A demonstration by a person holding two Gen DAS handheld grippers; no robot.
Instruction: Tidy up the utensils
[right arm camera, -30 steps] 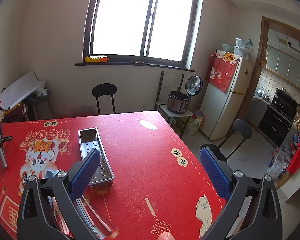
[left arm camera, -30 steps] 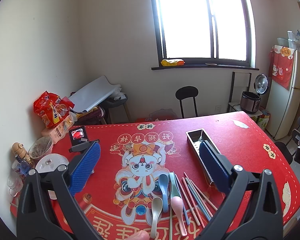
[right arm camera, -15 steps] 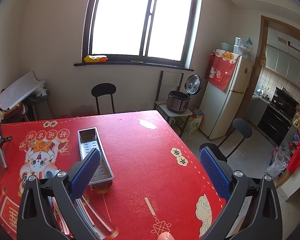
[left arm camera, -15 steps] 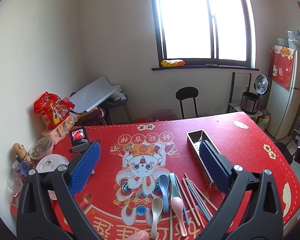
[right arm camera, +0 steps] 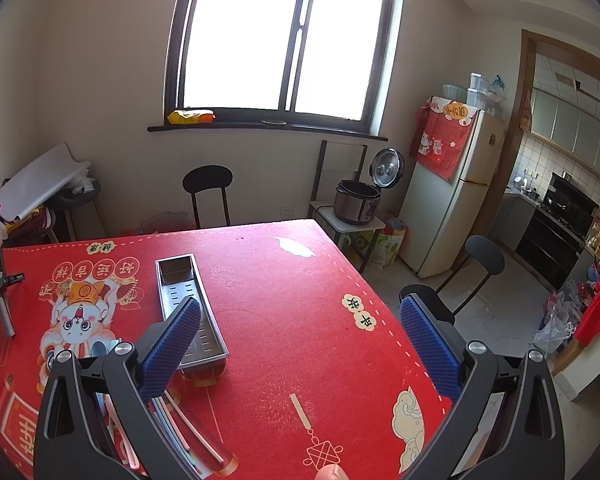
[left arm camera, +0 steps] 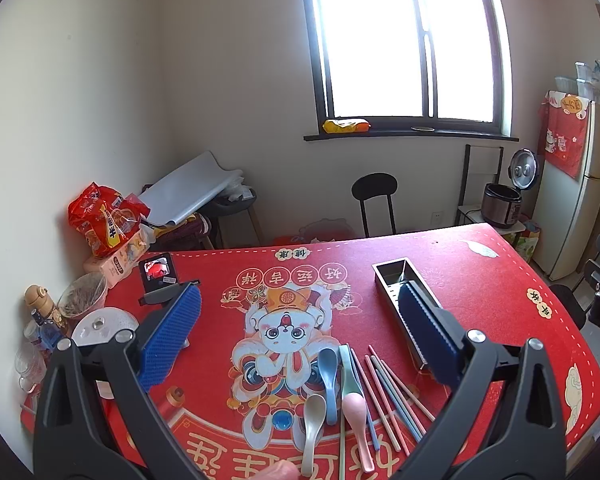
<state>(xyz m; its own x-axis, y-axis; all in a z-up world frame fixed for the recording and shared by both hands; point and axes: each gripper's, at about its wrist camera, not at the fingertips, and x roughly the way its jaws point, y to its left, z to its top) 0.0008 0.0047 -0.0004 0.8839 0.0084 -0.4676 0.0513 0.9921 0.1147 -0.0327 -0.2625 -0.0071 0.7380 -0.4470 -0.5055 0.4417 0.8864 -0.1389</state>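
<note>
At the lower left of the left wrist view, the left gripper (left arm camera: 298, 298) has its blue-padded fingers (left arm camera: 172, 332) spread wide and holding nothing. It hangs over the red tabletop (left arm camera: 480, 280) exactly as it did a second ago. Nothing on the cloth has shifted in that time, so sorting has apparently not begun and every utensil is still loose.

Just right of the printed figure, at lower centre, lie the spoons. Three are clear: a white spoon (left arm camera: 314, 414), a blue spoon (left arm camera: 327, 364) and a pink spoon (left arm camera: 356, 404). A mint-green handle (left arm camera: 345, 360) beside the pink one is likely a fourth. To their right the chopsticks (left arm camera: 388, 392) fan out, pink and pale blue. At least six show, but they overlap too much for a firm count. Further right, at mid frame, is one steel tray (left arm camera: 392, 276), empty as far as can be seen and partly hidden by the right finger.

Across in the right wrist view, the right gripper (right arm camera: 300, 308) has also not moved. Its fingers (right arm camera: 428, 344) are wide and empty, with the tray at centre left and the chopsticks behind the left finger.
</note>
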